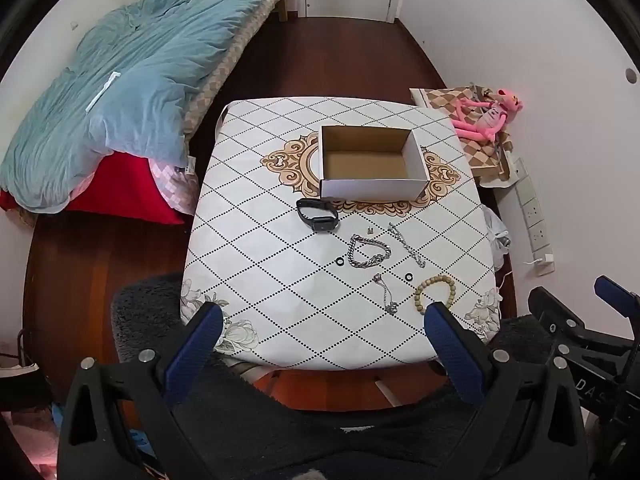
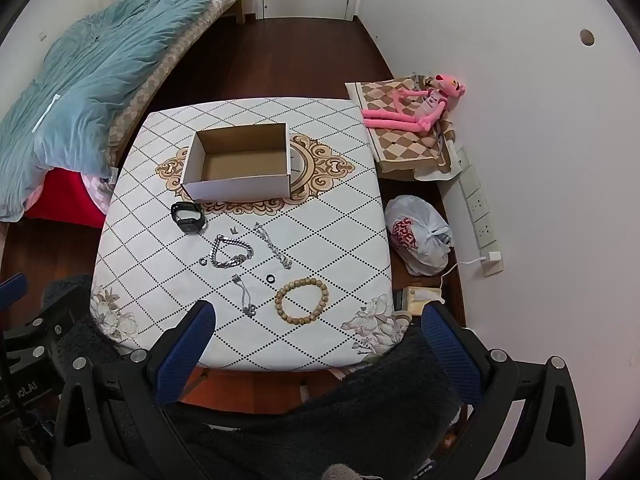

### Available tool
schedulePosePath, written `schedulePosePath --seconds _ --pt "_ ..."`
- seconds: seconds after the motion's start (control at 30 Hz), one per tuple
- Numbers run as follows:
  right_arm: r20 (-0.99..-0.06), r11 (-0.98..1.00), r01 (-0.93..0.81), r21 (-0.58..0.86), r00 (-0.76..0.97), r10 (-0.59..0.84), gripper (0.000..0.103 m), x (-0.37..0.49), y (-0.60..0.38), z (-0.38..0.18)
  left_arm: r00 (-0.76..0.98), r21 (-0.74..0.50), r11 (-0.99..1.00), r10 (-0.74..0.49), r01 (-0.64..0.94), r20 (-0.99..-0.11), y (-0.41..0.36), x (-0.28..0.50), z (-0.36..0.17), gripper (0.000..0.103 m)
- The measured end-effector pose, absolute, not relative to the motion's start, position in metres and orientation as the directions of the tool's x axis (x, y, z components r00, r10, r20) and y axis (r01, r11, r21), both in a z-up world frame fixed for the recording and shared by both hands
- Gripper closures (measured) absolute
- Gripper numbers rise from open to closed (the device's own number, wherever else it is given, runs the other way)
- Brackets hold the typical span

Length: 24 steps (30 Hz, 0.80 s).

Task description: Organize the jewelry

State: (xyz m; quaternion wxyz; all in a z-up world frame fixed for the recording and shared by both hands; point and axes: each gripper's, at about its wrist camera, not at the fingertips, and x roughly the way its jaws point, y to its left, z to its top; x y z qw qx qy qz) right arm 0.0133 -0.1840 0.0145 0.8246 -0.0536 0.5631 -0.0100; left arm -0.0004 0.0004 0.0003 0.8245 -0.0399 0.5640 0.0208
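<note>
Start of task: jewelry lies loose on the worktop (image 2: 332,208) before the empty box (image 2: 240,160). Both grippers, left (image 1: 322,320) and right (image 2: 318,320), released, hover short; next, grasp the beads (image 2: 302,295).

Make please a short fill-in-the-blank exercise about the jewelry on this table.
1. The cardboard box holds ____ jewelry.
2. The beaded bracelet lies ____ the box.
3. The black watch lies ____ the table.
4. The jaws of both grippers, left gripper and right gripper, are ____.

Missing words: no; outside; on; open
</note>
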Motion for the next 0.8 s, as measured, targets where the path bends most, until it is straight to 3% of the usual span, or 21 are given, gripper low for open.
schedulePosePath --seconds 0.8 --pt "-0.926 0.993 -0.041 -0.108 0.368 -0.085 0.0 0.0134 -0.1865 0.0189 0.36 -0.026 0.996 0.005 -0.082 -0.933 0.0028 -0.0001 0.0026 0.0"
